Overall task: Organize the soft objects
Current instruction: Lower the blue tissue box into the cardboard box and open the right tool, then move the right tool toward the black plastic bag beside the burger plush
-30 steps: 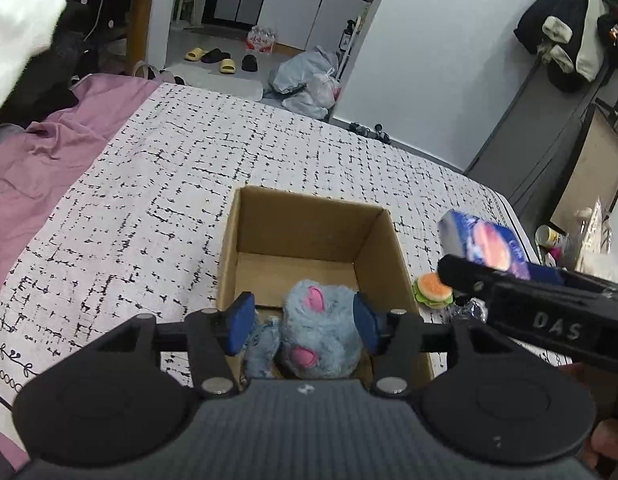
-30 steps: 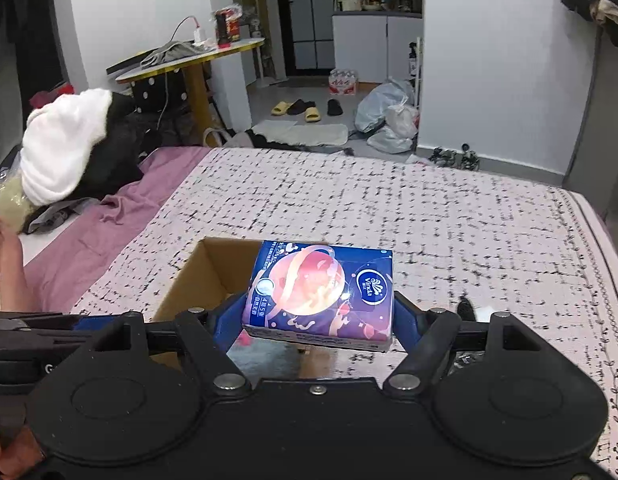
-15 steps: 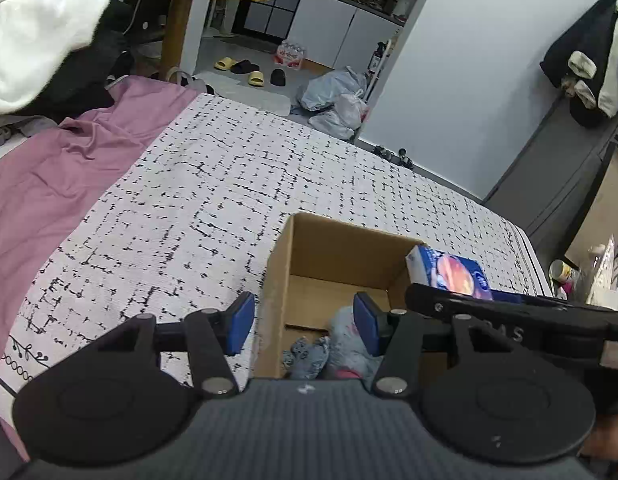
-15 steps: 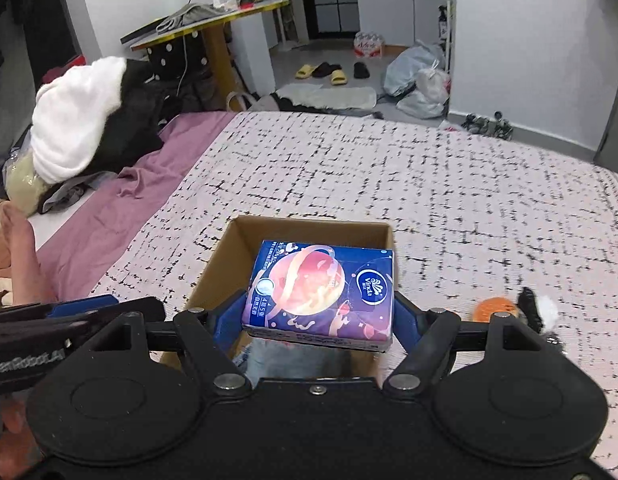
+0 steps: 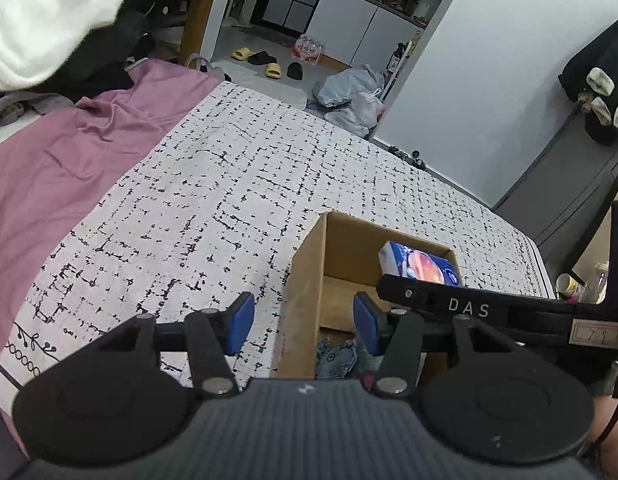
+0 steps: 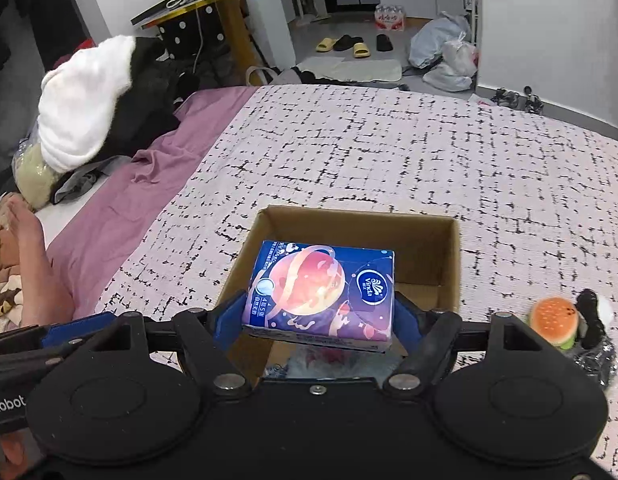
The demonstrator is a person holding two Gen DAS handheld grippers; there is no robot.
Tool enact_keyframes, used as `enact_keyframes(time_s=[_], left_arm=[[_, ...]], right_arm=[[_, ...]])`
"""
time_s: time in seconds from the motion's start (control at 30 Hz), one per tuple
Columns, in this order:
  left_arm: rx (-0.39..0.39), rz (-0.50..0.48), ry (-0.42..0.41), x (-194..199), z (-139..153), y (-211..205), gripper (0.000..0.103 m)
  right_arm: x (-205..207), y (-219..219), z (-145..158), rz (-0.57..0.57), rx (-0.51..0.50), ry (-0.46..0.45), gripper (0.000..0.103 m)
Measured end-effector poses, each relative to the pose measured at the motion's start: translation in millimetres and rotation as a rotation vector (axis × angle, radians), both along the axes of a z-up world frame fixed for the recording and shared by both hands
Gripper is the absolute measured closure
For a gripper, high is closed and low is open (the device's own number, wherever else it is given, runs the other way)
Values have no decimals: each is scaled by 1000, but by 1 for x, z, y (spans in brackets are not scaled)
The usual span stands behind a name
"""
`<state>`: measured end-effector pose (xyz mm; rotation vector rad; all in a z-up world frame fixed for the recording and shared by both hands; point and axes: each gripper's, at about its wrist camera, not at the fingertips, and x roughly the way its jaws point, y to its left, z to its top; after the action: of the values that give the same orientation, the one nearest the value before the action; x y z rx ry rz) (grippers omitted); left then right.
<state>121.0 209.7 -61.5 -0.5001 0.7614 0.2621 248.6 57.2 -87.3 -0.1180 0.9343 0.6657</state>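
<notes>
An open cardboard box (image 5: 309, 280) (image 6: 449, 264) sits on the black-and-white patterned bed cover. A blue plush toy (image 5: 339, 356) (image 6: 321, 362) lies inside it at the near end. My right gripper (image 6: 319, 314) is shut on a blue and pink tissue pack (image 6: 323, 288) and holds it over the box; the pack also shows in the left wrist view (image 5: 421, 266). My left gripper (image 5: 303, 322) is open and empty, straddling the box's near left wall.
A burger plush (image 6: 555, 322) and a black-and-white plush (image 6: 593, 312) lie on the bed right of the box. A purple sheet (image 5: 61, 168) and a pile of clothes (image 6: 89, 112) lie to the left. A person's arm (image 6: 33, 256) rests at the far left.
My left gripper let go of the blue plush into the box and drew back to the left. My right gripper carried the tissue pack forward over the box.
</notes>
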Motion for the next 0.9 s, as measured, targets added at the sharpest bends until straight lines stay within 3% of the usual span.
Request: enact_keyframes(time_s=[0.4,0.57,0.9], left_arm=[[4,1,7,2,-3,0,48],[41,-6,-21,1,3,-8,21],[8,-49,-60,4,16,-40,3]], right_arm=[[-1,-10,14,5,-40,-54,10],[-9,-26,25,6,-44,-85,0],[-21,-73,50,-30,-51,-159,0]])
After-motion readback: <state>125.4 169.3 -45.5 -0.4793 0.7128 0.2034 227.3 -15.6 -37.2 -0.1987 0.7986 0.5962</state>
